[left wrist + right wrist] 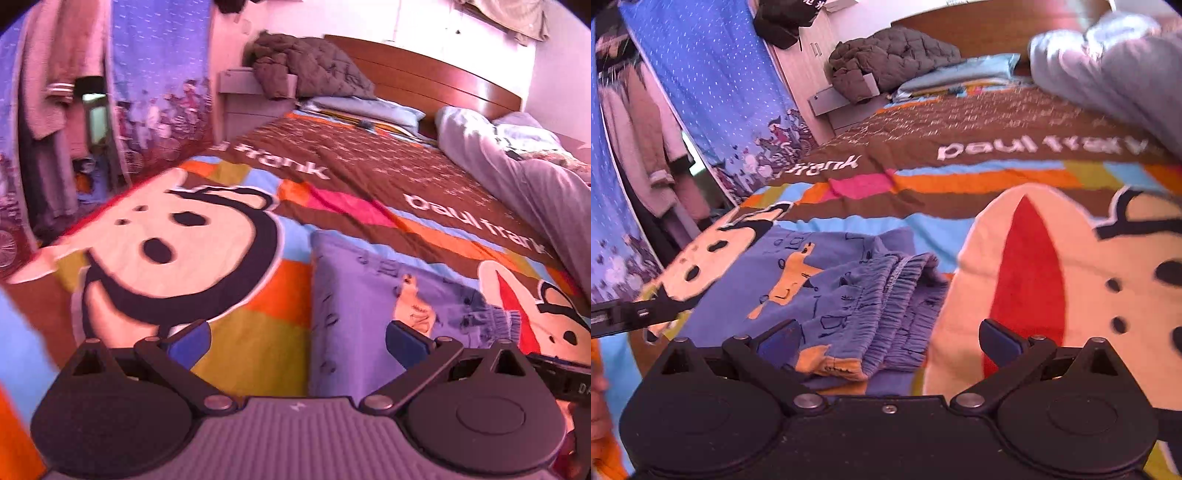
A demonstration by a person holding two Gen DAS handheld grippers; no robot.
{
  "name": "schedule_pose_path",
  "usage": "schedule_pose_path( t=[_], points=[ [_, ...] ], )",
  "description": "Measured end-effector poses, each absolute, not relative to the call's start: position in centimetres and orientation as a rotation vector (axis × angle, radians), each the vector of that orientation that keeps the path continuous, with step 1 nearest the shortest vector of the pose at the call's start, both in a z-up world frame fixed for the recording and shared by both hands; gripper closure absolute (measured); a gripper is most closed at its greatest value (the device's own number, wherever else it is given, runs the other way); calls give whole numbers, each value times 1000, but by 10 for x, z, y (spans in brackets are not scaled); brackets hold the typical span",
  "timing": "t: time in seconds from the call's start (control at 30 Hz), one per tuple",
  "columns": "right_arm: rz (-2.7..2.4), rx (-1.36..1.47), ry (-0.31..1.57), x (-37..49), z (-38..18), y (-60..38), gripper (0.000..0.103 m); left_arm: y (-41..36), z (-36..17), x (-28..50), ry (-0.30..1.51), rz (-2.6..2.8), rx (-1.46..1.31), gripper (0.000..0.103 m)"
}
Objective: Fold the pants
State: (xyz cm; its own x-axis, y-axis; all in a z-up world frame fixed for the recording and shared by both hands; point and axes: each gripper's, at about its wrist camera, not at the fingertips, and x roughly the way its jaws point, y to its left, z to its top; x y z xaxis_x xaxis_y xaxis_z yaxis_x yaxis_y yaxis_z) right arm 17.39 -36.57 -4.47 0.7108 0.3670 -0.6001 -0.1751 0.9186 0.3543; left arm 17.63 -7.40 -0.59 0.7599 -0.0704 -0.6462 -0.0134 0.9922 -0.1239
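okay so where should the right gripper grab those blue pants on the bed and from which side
Probably the gathered elastic waistband, the end nearest the right gripper. It is bunched into thick ridges, so it gives more to pinch than the flat leg cloth. Come in low from the near side, along the bedspread, with the open fingers straddling the stacked edges. The pants already lie folded over.

Bed point(369, 177) (cartoon-monkey cover), folded blue pants point(846, 291) on it, pillow point(369, 110), grey duvet point(517, 173)

Pants point(827, 288) lie on bedspread point(997, 177), pillows point(369, 110) behind
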Motion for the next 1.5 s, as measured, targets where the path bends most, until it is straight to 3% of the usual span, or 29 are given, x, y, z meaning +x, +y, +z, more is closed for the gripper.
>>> schedule_pose_path(
  t=[0.2,0.4,0.7,0.77,0.97,1.07,1.13,1.2,1.4,1.5],
  points=[
    [342,399,784,187,-61,-375,1,-70,-43,196,832,-71,-213,0],
    [424,457,780,185,-65,-375,1,-54,-48,191,806,-93,-323,0],
    [433,576,784,180,-65,-378,2,-70,-44,190,821,-88,-219,2],
    [412,566,786,179,-65,-377,17,-71,-42,187,805,-114,-219,8],
    [312,422,804,176,-60,-362,46,-83,-39,184,800,-78,-151,22],
    [300,378,799,175,-59,-357,56,-86,-38,183,795,-96,-134,32],
    [301,375,797,174,-59,-357,59,-87,-38,182,791,-112,-132,45],
    [303,371,794,174,-59,-357,61,-88,-38,182,796,-134,-131,51],
    [305,364,796,174,-58,-356,62,-87,-41,186,822,-149,-137,52],
    [306,366,795,175,-59,-356,62,-85,-45,191,858,-191,-162,35]
  ],
)
